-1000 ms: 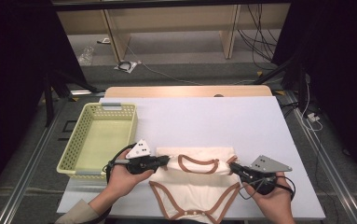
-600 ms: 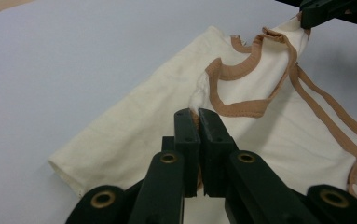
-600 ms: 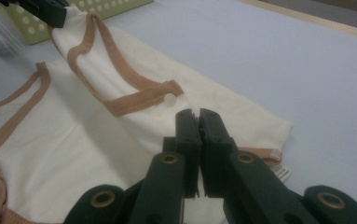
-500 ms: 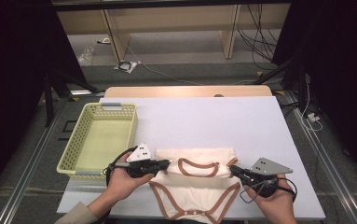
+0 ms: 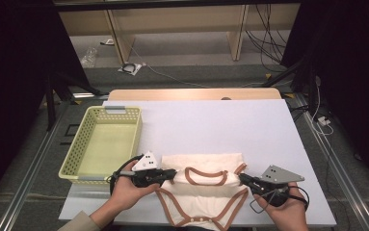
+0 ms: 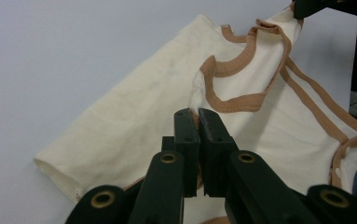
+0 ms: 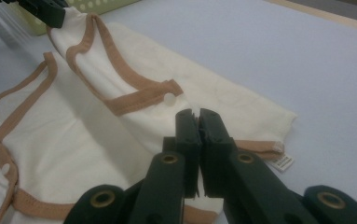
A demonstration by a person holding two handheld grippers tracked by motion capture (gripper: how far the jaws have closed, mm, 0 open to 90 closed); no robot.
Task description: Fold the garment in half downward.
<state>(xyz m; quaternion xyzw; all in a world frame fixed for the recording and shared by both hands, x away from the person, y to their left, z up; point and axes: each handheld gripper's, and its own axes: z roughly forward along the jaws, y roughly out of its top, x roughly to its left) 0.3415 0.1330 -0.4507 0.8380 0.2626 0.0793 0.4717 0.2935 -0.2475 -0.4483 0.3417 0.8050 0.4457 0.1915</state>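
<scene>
Cream bodysuit (image 5: 202, 192) with brown trim is lying at 6 o'clock on the white table (image 5: 220, 125). Left gripper (image 5: 171, 172) and right gripper (image 5: 242, 177) are each pinching a shoulder. Judging: folding half done; yellow basket (image 5: 106, 143) at 9 o'clock awaiting.

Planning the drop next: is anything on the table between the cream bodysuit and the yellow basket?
Nothing visible: bare white table separates the cream, brown-trimmed baby bodysuit from the empty yellow perforated plastic basket; the left gripper holding its shoulder is nearest.
</scene>
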